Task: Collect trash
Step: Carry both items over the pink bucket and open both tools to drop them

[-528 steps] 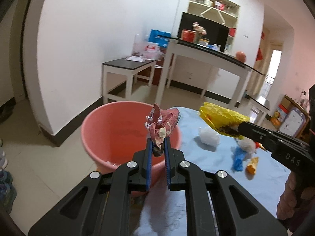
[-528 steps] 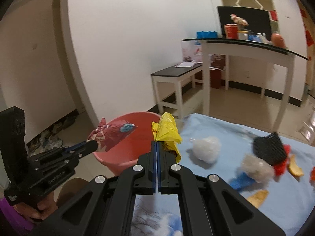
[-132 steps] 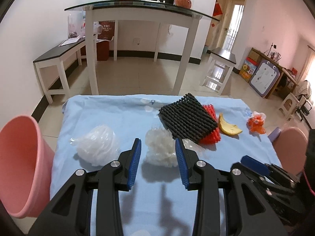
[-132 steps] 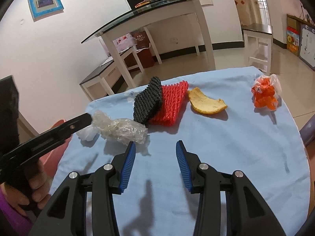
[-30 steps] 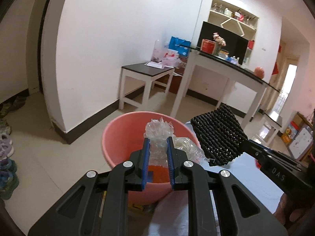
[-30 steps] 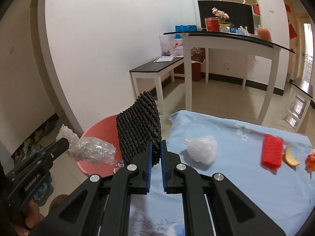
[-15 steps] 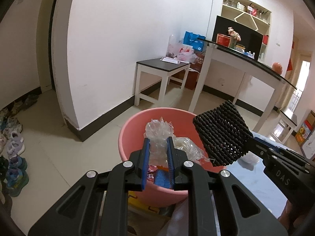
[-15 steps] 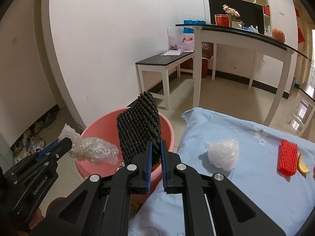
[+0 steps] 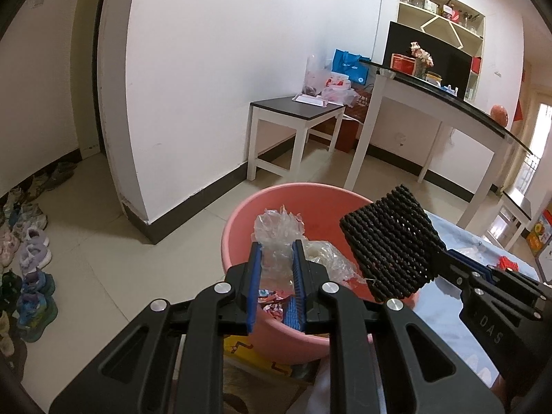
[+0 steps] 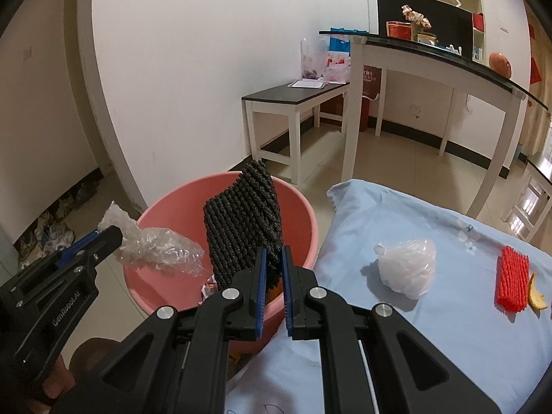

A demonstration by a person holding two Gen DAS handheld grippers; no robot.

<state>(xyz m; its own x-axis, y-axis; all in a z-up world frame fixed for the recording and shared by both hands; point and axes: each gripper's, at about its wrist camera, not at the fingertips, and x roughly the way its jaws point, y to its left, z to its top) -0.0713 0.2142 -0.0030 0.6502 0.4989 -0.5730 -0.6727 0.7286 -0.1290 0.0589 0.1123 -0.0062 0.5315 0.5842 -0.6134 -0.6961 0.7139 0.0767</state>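
Observation:
A pink bucket (image 9: 238, 214) (image 10: 162, 214) stands on the floor beside the blue-covered table (image 10: 431, 327); wrappers lie at its bottom. My left gripper (image 9: 277, 246) (image 10: 114, 234) is shut on a crumpled clear plastic wrap (image 9: 277, 231) (image 10: 162, 248) and holds it over the bucket. To its right, my right gripper (image 10: 272, 253) (image 9: 445, 255) is shut on a black foam net (image 10: 243, 220) (image 9: 390, 245), also held above the bucket's opening.
On the table lie a white plastic bag (image 10: 407, 265), a red foam net (image 10: 512, 283) and a yellow peel (image 10: 536, 296). A low dark-topped side table (image 9: 296, 110) and a tall white table (image 9: 448, 103) stand behind. Shoes (image 9: 31, 241) line the floor at the left.
Both grippers have moved forward and down with their loads, so they now hang over the bucket's opening rather than short of it. Both grips are unchanged.

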